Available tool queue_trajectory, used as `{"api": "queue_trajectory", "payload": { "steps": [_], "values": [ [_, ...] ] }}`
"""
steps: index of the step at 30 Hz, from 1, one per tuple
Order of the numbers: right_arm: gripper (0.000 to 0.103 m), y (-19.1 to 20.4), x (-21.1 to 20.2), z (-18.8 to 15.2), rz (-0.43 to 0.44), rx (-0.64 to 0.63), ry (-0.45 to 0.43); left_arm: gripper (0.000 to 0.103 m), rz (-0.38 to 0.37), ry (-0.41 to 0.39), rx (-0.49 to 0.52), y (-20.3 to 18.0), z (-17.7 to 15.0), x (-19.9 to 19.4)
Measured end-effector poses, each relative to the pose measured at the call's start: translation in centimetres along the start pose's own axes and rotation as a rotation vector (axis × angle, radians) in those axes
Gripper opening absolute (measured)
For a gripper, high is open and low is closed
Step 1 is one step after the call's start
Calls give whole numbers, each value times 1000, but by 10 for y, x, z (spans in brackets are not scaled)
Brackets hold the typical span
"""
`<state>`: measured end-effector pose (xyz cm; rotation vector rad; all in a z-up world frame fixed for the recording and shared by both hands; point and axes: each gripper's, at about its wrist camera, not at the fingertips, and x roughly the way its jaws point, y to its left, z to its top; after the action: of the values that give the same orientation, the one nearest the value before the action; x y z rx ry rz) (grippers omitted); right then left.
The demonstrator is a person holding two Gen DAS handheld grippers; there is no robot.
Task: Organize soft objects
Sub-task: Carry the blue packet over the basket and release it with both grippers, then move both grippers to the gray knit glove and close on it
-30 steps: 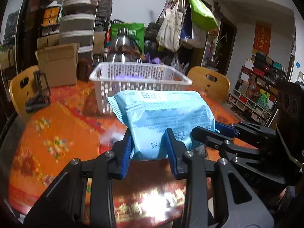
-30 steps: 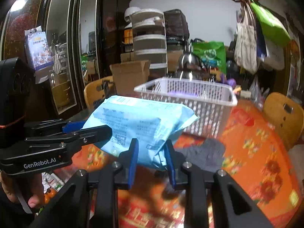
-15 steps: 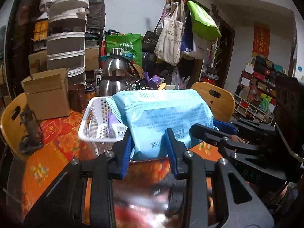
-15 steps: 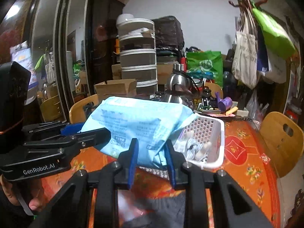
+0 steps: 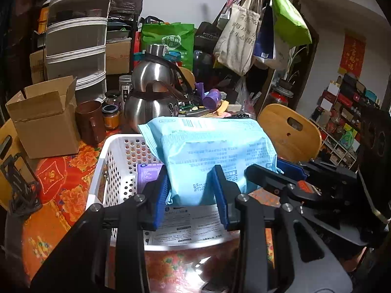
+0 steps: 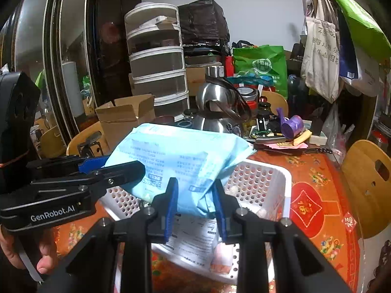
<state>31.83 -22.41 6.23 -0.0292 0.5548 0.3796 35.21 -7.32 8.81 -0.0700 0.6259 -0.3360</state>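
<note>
- White basket (image 5: 96, 178) on the table (image 5: 56, 178), packets already inside.
- Light-blue pack (image 5: 210, 151) hangs above it; we judge it light, squashy, film slippery, so we grip the near edge.
- Long axis runs left-right, barcode end away.
- Left gripper (image 5: 190, 190) and right gripper (image 6: 194, 195) fingers both clamp its near edge.

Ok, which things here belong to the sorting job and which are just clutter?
Job:
- blue pack, gripped by left gripper and right gripper
- white basket beneath it
- packs already inside

Clutter:
- kettle
- cardboard box
- brown mug
- jars
- hanging bags
</note>
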Motion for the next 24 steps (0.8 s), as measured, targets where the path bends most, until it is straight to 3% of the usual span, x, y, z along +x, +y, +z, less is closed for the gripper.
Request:
{"api": "queue_trajectory", "payload": {
  "steps": [2,4,5,7,9,10,18,24],
  "values": [
    [29,-4,6,-1,4,10,4,32,1,5,-1,2,0,7],
    [32,-8,13,-1,6,22,15,41,0,16,-13,6,-1,17],
    [34,-10,18,-3,8,34,30,57,8,16,-23,8,-3,21],
    [44,-15,22,-8,-35,40,46,75,26,30,-36,16,-8,30],
    [67,-24,20,-17,-77,63,46,76,68,23,-30,23,-17,32],
    [69,-28,19,-20,-90,71,46,77,70,26,-31,28,-22,32],
    [70,-48,-2,-52,-118,108,67,79,57,45,-28,35,-57,18],
    [70,-42,-38,-97,-143,115,64,80,26,60,-17,21,-119,-19]
  ]
}}
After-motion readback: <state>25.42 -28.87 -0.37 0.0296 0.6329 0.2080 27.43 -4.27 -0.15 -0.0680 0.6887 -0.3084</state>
